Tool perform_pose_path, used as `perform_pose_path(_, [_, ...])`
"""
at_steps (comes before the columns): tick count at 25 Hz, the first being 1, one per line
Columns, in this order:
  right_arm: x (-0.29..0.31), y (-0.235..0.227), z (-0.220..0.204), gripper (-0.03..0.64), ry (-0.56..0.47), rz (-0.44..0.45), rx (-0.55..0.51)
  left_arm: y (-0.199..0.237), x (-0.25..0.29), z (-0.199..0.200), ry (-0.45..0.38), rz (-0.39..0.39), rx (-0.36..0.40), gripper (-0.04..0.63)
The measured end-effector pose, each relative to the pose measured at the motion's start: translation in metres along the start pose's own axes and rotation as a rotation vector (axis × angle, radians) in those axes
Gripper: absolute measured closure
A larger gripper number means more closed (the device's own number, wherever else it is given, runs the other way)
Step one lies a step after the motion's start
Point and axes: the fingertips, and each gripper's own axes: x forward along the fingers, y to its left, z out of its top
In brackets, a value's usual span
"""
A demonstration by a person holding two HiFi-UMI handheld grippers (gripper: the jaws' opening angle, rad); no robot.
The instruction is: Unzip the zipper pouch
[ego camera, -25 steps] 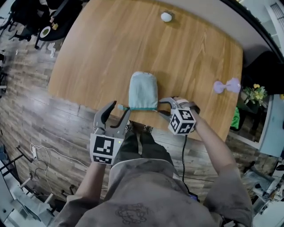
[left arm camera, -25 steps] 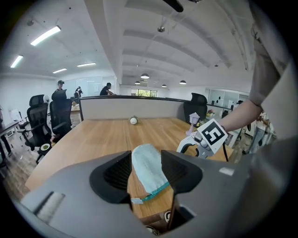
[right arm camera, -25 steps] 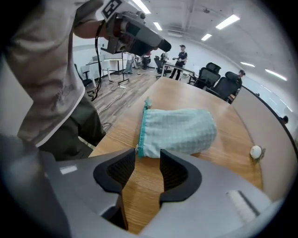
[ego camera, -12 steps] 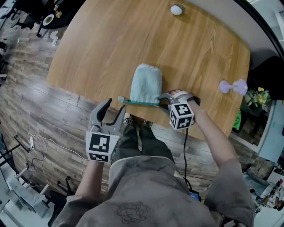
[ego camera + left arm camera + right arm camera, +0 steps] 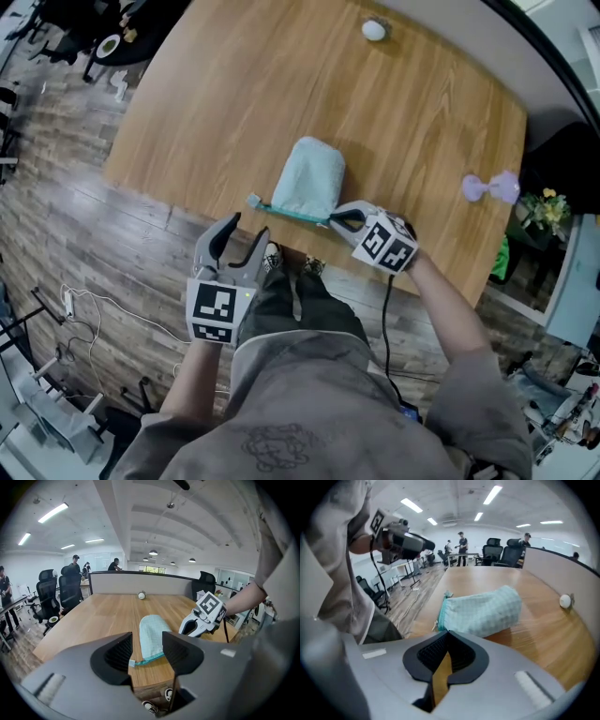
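Teal zipper pouch on wooden table

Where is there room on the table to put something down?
There is lots of bare wood on the table left of the pouch, and between the pouch and the white ball. A smaller gap separates the pouch from the purple object. It is crowded at the near edge by the pouch.

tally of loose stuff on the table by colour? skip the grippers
Teal: 1, the pouch
White: 1, the ball
Purple: 1, the dumbbell-shaped thing
Total: 3
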Motion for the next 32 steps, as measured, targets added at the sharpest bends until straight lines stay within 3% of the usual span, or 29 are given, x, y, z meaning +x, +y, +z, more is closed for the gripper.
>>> perform_pose_path(9, [-0.073,-0.006,0.086,0.607,-0.343,-0.057,0.290,0.019,-0.022,0.043,-0.077,0.007,0.019,0.396])
perform_pose_path(16, [-0.152,-0.016,0.155,0.607,-0.586,-0.113,0.391,0.035,-0.050,0.106,-0.181,-0.001,0.062,0.397])
perform_pose_path(24, [-0.244,-0.001,0.213,0.607,-0.775,-0.230,0.319,0.026,-0.088,0.169,-0.295,-0.034,0.153,0.399])
perform_pose_path(32, [-0.286,0.012,0.220,0.607,-0.829,-0.281,0.289,0.011,-0.098,0.188,-0.347,-0.090,0.136,0.405])
